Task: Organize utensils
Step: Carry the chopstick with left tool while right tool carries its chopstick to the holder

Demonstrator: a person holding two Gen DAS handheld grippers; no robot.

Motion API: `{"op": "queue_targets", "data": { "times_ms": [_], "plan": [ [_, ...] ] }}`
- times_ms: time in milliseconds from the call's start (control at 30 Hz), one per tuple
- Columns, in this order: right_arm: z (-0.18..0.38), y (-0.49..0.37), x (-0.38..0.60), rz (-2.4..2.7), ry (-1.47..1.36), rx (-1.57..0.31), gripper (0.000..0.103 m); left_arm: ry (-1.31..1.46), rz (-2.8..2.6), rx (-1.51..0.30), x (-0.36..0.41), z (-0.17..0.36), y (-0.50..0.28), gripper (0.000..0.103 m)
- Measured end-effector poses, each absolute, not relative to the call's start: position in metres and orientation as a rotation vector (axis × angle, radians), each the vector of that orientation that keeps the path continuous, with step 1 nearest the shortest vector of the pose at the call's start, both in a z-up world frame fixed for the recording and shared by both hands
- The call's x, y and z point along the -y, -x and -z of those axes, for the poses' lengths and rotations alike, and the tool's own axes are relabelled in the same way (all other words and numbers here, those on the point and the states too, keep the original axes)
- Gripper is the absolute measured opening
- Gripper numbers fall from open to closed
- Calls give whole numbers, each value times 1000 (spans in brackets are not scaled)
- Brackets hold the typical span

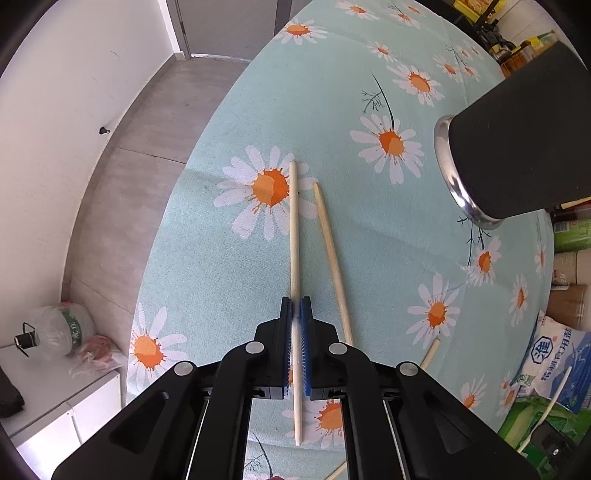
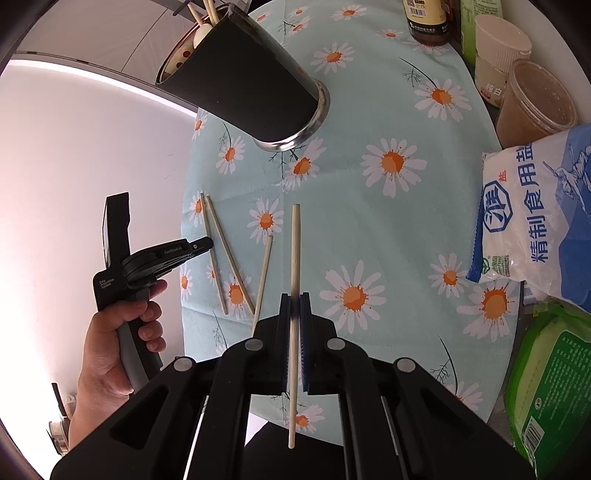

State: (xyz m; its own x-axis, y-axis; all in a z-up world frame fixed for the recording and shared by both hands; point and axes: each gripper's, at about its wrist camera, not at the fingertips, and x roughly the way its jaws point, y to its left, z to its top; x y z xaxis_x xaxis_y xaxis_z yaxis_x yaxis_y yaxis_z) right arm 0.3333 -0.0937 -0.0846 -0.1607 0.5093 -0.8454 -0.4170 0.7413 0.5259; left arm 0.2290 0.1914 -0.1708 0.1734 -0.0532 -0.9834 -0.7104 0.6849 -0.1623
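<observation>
My left gripper [image 1: 295, 306] points down at the daisy tablecloth [image 1: 229, 280], shut on a pale chopstick [image 1: 294, 236] that lies on the cloth. A second chopstick [image 1: 330, 254] lies just to its right, outside the jaws, and a third chopstick's end [image 1: 430, 353] shows further right. In the right wrist view, my right gripper [image 2: 294, 301] is shut on another chopstick [image 2: 295, 251], held above the table. There a hand holds the left gripper [image 2: 205, 243] over three chopsticks on the cloth [image 2: 231, 258]. The black utensil holder [image 2: 240, 81] stands beyond them with utensils [image 2: 201, 33] inside.
A salt bag [image 2: 535, 221], a green pack [image 2: 554, 387], plastic tubs [image 2: 535, 99] and a sauce bottle [image 2: 424, 22] crowd the table's right side. The table's left edge drops to a grey floor [image 1: 147, 147]. A white cabinet [image 1: 74, 398] holds a plastic bottle [image 1: 62, 332].
</observation>
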Motion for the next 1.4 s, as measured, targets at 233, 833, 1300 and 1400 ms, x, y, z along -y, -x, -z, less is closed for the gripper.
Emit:
{"op": "queue_targets", "data": {
  "times_ms": [233, 833, 1300, 1400],
  "plan": [
    [75, -334, 76, -803, -53, -1485, 6, 721, -437, -1284, -199, 158, -213, 4],
    [34, -331, 19, -743, 4, -1295, 6, 570, -177, -1092, -200, 70, -218, 5],
    [-8, -345, -6, -736, 51, -1171, 6, 478, -47, -961, -191, 15, -243, 4],
    [-20, -350, -10, -734, 61, -1130, 6, 451, -15, -911, -187, 3, -250, 4]
  ]
}}
